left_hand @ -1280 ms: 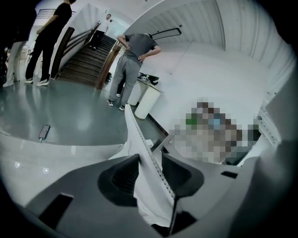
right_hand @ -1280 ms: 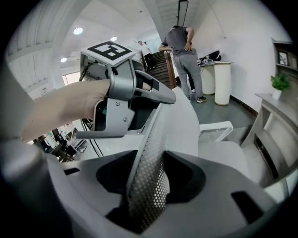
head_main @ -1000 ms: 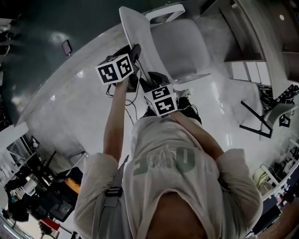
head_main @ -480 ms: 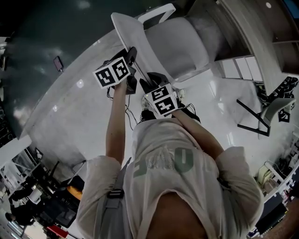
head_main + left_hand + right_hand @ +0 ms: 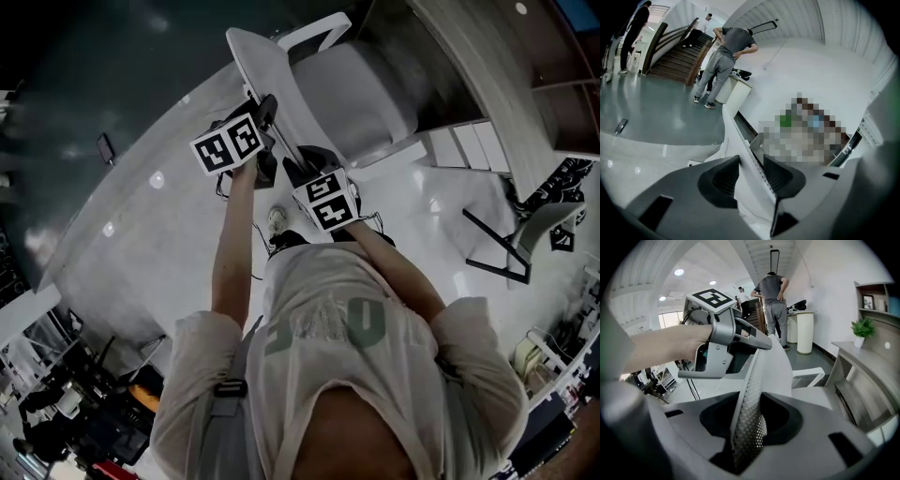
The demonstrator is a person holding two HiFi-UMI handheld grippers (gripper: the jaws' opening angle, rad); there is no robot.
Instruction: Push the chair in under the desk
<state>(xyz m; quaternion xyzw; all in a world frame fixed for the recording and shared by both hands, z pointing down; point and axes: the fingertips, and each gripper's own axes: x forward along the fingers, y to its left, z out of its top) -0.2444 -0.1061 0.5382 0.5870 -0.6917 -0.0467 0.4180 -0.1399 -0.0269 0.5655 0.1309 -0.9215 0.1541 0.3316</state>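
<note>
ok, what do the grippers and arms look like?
The left gripper and right gripper are grey with dark ribbed pads, each topped by a black-and-white marker cube; black cables trail below. Light short-sleeved T-shirt. The right's jaws have just been closing, chair backrest between them.

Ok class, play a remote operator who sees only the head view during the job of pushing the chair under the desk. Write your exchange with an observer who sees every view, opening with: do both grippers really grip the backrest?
Observer: The left gripper does: in its view the edge of the backrest is pinched between both jaws.
Operator: And the right one?
Observer: The right gripper has the perforated backrest between its jaws, which have just been closing on it.
Operator: Anyone ahead of the chair?
Observer: Yes, a person in grey stands beyond it, beside a white pedestal.
</note>
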